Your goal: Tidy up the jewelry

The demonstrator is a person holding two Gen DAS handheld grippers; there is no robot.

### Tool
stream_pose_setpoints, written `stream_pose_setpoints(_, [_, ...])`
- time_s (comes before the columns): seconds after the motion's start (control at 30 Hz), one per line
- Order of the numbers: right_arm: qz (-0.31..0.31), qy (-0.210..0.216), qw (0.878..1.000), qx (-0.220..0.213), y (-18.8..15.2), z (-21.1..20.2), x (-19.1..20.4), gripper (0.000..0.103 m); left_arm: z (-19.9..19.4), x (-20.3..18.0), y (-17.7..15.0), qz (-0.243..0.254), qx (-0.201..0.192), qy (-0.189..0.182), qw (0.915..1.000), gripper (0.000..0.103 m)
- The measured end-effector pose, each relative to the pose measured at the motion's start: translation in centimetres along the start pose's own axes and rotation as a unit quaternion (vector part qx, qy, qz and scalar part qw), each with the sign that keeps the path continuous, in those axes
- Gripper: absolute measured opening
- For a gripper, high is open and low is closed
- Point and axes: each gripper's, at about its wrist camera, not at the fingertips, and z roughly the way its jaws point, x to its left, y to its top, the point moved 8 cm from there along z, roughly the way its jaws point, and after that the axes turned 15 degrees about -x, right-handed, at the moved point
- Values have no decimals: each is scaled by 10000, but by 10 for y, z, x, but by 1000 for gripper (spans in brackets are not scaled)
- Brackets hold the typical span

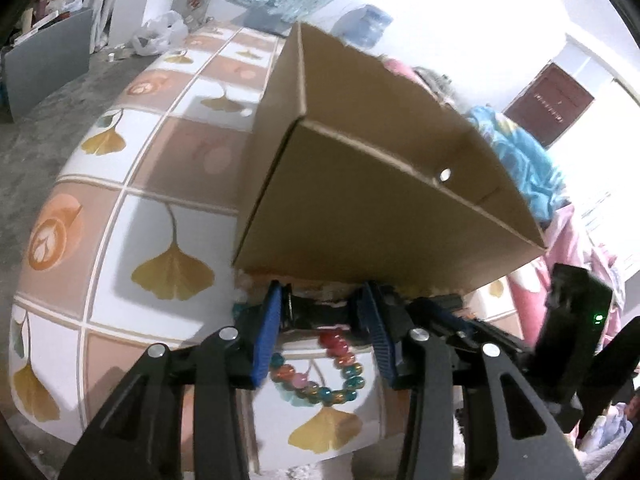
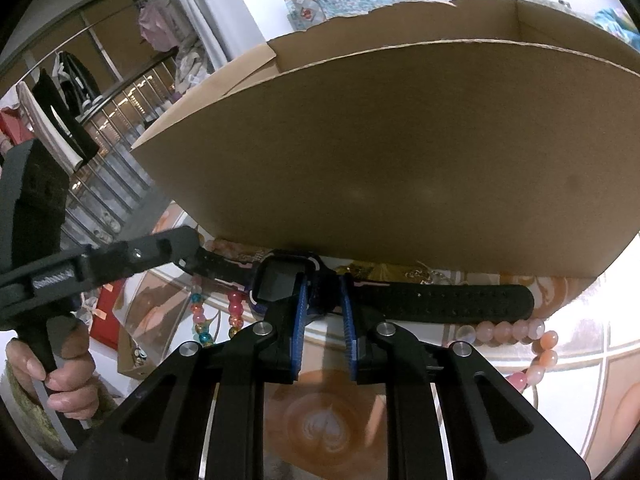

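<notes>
- Both grippers first: right gripper (image 2: 323, 300) is clamped on the black watch (image 2: 280, 280) where strap meets case, prob. to lift it; left gripper (image 1: 320, 312) has jaws apart, nothing pinched, watch strap running between the tips.
- Cardboard box (image 2: 380, 152) sits open-topped just behind the jewelry, likely the drop spot.
- Watch lies flat on the tablecloth (image 1: 160, 216) against box base.
- Pink bead bracelet (image 2: 536, 344) near strap end.
- Multicolour bead bracelet (image 1: 340, 372) on cloth below left jaws, untouched.

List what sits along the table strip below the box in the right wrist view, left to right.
Multicolored bead bracelet → watch face → right gripper, its blue pads either side of the watch just right of the face → black watch strap → pink bead bracelet. All lie in front of the cardboard box.
</notes>
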Motion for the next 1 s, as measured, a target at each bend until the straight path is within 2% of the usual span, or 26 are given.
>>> stream_pose_setpoints(0.13, [1, -1, 10000, 0, 0, 0, 1, 17, 7, 5, -5, 36, 101, 205, 9997, 40])
stream_pose_setpoints(0.27, [-1, -4, 10000, -1, 0, 0, 1, 18, 13, 13, -9, -283, 247, 242, 9990, 40])
stream_pose_setpoints(0.33, [-5, -6, 10000, -2, 0, 0, 1, 18, 12, 16, -7, -550, 231, 120, 9981, 39])
stream_pose_setpoints(0.43, [-6, -25, 10000, -11, -1, 0, 0, 18, 4, 18, 1, -1099, 68, -314, 9934, 39])
stream_pose_setpoints(0.57, [-12, -18, 10000, -10, -2, 0, 1, 19, 1, 24, 6, -1964, 6, -908, 9763, 39])
stream_pose_setpoints(0.7, [-30, -35, 10000, -10, -2, 0, 0, 20, 5, 32, 5, -2506, 100, -1080, 9620, 39])
stream_pose_setpoints(0.87, [-38, -39, 10000, -7, -1, 0, 0, 21, 6, 38, 7, -3369, 199, -1658, 9266, 40])
stream_pose_setpoints(0.9, [-46, -43, 10000, -6, -1, 0, 0, 21, 7, 38, 7, -3458, 227, -1724, 9221, 40])
stream_pose_setpoints(0.93, [-52, -44, 10000, -5, -1, 0, -1, 22, 8, 37, 8, -3485, 252, -1730, 9209, 40])
stream_pose_setpoints(1.0, [-52, -45, 10000, 0, -1, 0, 0, 22, 9, 36, 8, -3408, 258, -1644, 9253, 40])
